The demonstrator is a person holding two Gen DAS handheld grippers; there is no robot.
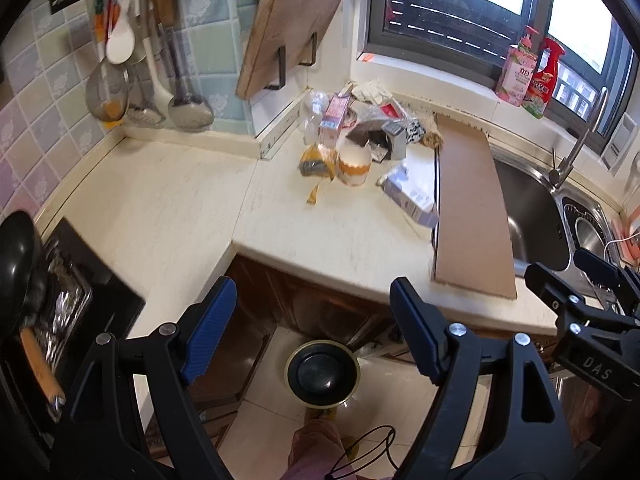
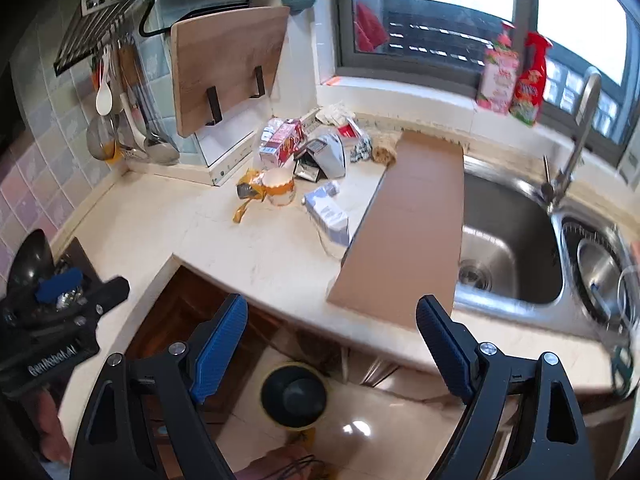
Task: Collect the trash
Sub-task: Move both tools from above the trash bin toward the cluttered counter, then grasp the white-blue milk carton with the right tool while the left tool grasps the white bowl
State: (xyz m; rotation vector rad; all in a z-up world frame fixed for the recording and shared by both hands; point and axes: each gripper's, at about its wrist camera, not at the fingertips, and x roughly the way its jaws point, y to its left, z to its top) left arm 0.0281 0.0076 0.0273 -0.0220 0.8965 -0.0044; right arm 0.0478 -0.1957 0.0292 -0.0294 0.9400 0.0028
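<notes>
1. Both grippers hang out in front of the counter edge, over the floor, with nothing in either one.
2. The left gripper has its blue-padded jaws spread wide apart and empty.
3. The right gripper is likewise gaping and empty.
4. The trash sits back in the corner of the pale countertop, under the window: a heap of wrappers and cartons, with an orange-banded paper cup and a crumpled yellow wrapper touching it at the front.
5. A flattened white-and-blue carton lies just beside a brown cardboard sheet that partly covers the steel sink.
6. On the floor below stands a round black bin with a yellowish rim; it looks lined with a dark bag, though the blur makes that uncertain.
</notes>
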